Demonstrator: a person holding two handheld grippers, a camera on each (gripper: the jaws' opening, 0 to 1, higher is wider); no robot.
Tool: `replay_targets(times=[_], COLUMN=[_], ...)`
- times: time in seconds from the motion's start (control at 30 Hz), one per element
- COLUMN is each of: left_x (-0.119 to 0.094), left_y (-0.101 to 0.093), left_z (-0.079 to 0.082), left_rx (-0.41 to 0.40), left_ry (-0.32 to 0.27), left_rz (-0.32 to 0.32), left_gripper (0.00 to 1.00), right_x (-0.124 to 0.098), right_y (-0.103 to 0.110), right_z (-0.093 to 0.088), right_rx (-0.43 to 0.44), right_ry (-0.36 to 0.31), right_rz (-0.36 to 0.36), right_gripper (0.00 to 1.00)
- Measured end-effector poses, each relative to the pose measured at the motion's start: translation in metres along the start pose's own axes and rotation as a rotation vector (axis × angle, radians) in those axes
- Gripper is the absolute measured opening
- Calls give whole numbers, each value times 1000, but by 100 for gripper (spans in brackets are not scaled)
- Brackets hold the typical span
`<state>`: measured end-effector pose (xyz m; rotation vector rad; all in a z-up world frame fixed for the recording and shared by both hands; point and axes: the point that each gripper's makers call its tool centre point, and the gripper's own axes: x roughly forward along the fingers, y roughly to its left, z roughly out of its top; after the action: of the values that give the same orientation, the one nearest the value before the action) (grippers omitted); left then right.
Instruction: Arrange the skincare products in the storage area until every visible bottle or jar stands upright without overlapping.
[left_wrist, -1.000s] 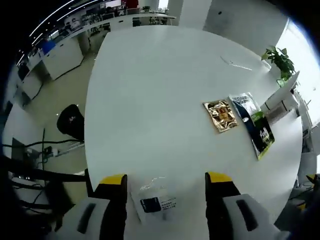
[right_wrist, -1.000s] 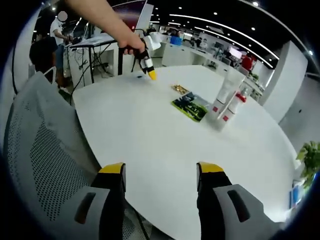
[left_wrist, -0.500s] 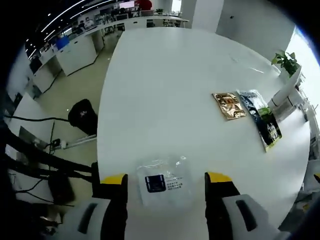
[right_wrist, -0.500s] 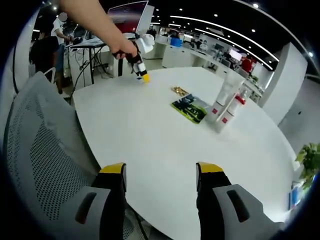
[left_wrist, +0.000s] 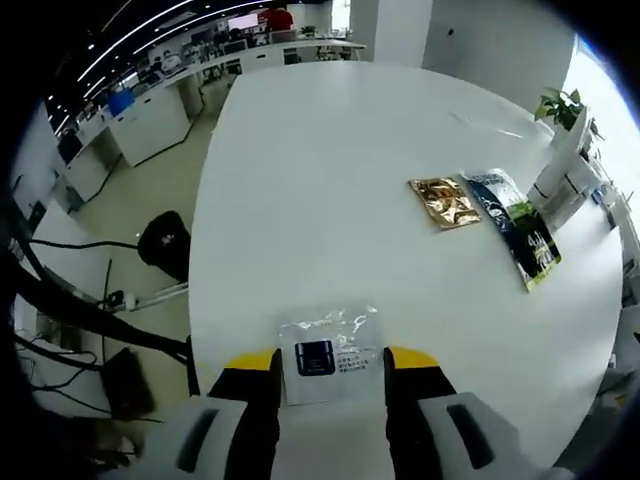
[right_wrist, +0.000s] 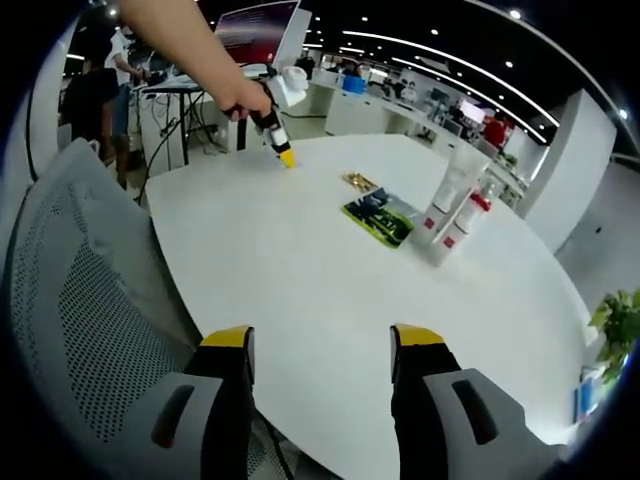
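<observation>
Clear sachet (left_wrist: 330, 353) flat at white table (left_wrist: 320, 200) edge, pinched between left gripper (left_wrist: 328, 357) jaws. Gold packet (left_wrist: 446, 201) and green packet (left_wrist: 520, 235) lying farther off. Right gripper (right_wrist: 322, 340) spread wide, holding nothing; white tubes (right_wrist: 450, 205) upright beyond.

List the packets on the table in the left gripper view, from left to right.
Clear sachet between the left claw's jaws → gold foil sachet → dark green-and-black packet.
</observation>
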<state>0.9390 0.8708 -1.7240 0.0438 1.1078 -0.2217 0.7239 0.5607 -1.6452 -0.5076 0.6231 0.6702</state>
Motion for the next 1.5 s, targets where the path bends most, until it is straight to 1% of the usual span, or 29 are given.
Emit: replay_targets(times=[0.13, 0.23, 0.33, 0.37, 0.43, 0.47, 0.53, 0.6, 0.63, 0.7, 0.83, 0.87, 0.9, 0.97, 1.2, 1.23, 1.3, 1.4, 1.5], left_x=[-4, -9, -16, -19, -27, -30, -38, -46, -51, -59, -73, -78, -82, -90, -115, -120, -128, -133, -141], left_y=[-6, -12, -25, -28, -38, -42, -50, -64, -70, -78, -96, -101, -104, -111, -134, -138, -148, -158, -171], left_z=[-3, -2, 2, 2, 4, 3, -2, -7, -12, -21, -38, -42, -44, -53, -72, -75, -81, -90, -99], left_rx=[-3, -2, 5, 1, -13, -24, -17, -56, -48, -57, -65, -68, -70, -80, -100, -111, -104, -97, -121], left_ry=[-3, -21, -59, -69, -112, -122, -134, -162, -170, -188, -199, -210, -225, -236, -280, -292, -305, -321, -345], left_rz=[-17, -40, -87, -96, -129, -140, -150, -188, -202, -208, -241, -249, -253, -260, -288, -295, -301, -310, -334], left_gripper=[42, 42, 42, 42, 42, 42, 42, 42, 42, 42, 42, 42, 42, 42, 42, 42, 42, 42, 42], right_x=[0, 0, 0, -1, -1, -1, -1, -2, -2, -2, -3, -3, -4, -4, -7, -8, -9, -11, -14], right_y=[0, 0, 0, 0, 0, 0, 0, 2, 3, 4, 4, 4, 4, 5, 7, 7, 8, 12, 15], right_z=[0, 1, 2, 3, 3, 4, 5, 6, 6, 7, 9, 10, 11, 12, 17, 20, 22, 25, 32], right_rx=[-1, 2, 1, 0, -1, -1, -3, -6, -9, -13, -12, -11, -12, -13, 4, 14, 22, 23, 43], right_ry=[-2, -6, -12, -15, -18, -20, -24, -30, -31, -35, -43, -49, -53, -61, -90, -102, -114, -132, -168], right_rz=[1, -1, -2, -3, -3, -3, -2, 5, 8, 12, 12, 11, 10, 10, 25, 27, 32, 46, 69], right_gripper=[51, 51, 51, 51, 51, 51, 50, 50, 50, 50, 51, 51, 51, 51, 52, 52, 52, 52, 52])
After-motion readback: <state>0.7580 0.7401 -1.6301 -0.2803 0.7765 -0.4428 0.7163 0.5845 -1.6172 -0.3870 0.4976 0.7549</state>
